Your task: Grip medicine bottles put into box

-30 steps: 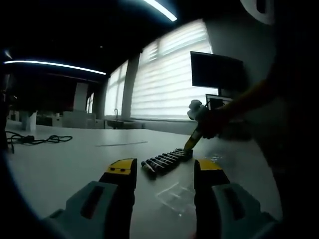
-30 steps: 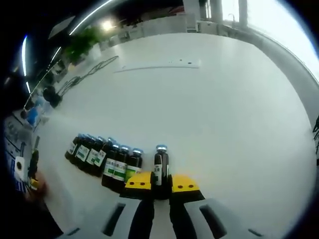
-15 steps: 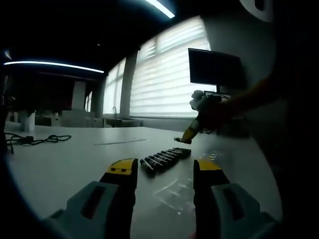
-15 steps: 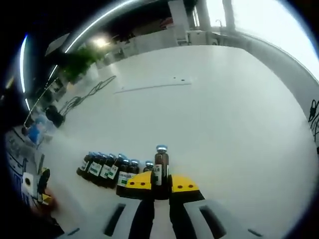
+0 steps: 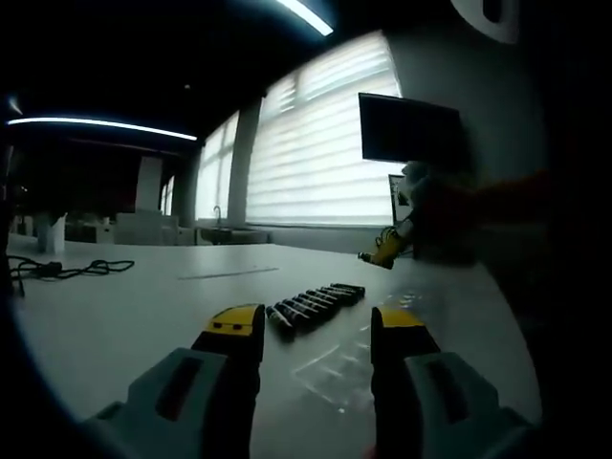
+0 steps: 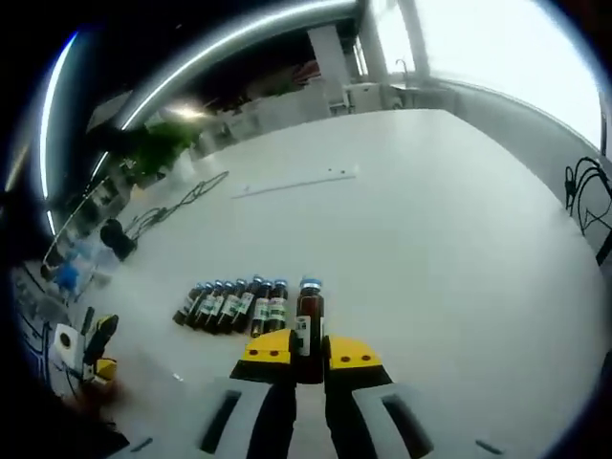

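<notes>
The right gripper view looks down from above on the white table (image 6: 449,220), where the right gripper (image 6: 308,352) has its yellow-tipped fingers (image 6: 268,347) closed tight on a dark medicine bottle (image 6: 308,320) with a blue cap, held upright and clear of the table. Below it a row of bottles (image 6: 234,304) with green-and-white labels lies side by side. A black cable (image 6: 177,199) trails across the far side.

The left gripper view sits low near the table surface, its fingers (image 5: 234,325) spread wide with nothing between them. Here the same row (image 5: 316,304) shows as dark shapes just ahead of the left gripper (image 5: 316,330). A faint clear box (image 5: 337,368) lies flat on the table between the fingertips; whether anything is in it cannot be told. The right gripper (image 5: 390,251) hangs above the table beyond the row, against bright window blinds (image 5: 320,143) and a dark monitor (image 5: 409,129).
</notes>
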The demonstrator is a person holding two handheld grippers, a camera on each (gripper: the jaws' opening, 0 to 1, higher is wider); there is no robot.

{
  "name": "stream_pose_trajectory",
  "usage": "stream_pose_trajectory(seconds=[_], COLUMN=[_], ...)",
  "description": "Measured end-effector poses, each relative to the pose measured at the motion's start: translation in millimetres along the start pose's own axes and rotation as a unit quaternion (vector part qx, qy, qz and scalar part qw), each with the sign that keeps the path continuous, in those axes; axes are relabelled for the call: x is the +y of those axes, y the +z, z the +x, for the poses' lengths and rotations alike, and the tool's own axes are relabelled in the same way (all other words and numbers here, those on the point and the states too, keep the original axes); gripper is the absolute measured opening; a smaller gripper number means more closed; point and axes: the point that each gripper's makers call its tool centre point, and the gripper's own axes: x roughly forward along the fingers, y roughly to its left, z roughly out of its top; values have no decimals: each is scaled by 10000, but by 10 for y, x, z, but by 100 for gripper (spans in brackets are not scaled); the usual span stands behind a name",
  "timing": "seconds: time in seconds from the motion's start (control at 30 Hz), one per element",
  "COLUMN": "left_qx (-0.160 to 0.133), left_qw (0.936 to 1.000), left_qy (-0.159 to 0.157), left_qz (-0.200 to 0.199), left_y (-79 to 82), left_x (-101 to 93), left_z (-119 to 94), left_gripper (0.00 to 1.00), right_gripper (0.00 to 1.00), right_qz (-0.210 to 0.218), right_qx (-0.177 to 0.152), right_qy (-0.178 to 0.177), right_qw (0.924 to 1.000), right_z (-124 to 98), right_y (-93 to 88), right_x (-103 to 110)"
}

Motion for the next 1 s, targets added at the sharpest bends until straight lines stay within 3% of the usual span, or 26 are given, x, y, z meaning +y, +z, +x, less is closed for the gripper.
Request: stream_pose_trajectory(seconds=[0.4, 0.63, 1.0], left_qx=[-47, -54, -28], left_qw=[10000, 9999, 10000], left_qy=[59, 124, 77], left_qz=[-42, -4, 3], left_y=[25, 33, 23], left_x=[22, 43, 27], left_z=[4, 4, 11], left_gripper=[37, 38, 38], right_gripper=[6, 7, 7], right_qz=[137, -199, -466], right_qx=[-88, -350, -193], right_qy=[-80, -744, -1209], right_qw=[9998, 9964, 9914], right_z=[-229, -488, -549], right_y=[-206, -351, -672], right_x=[18, -43, -123])
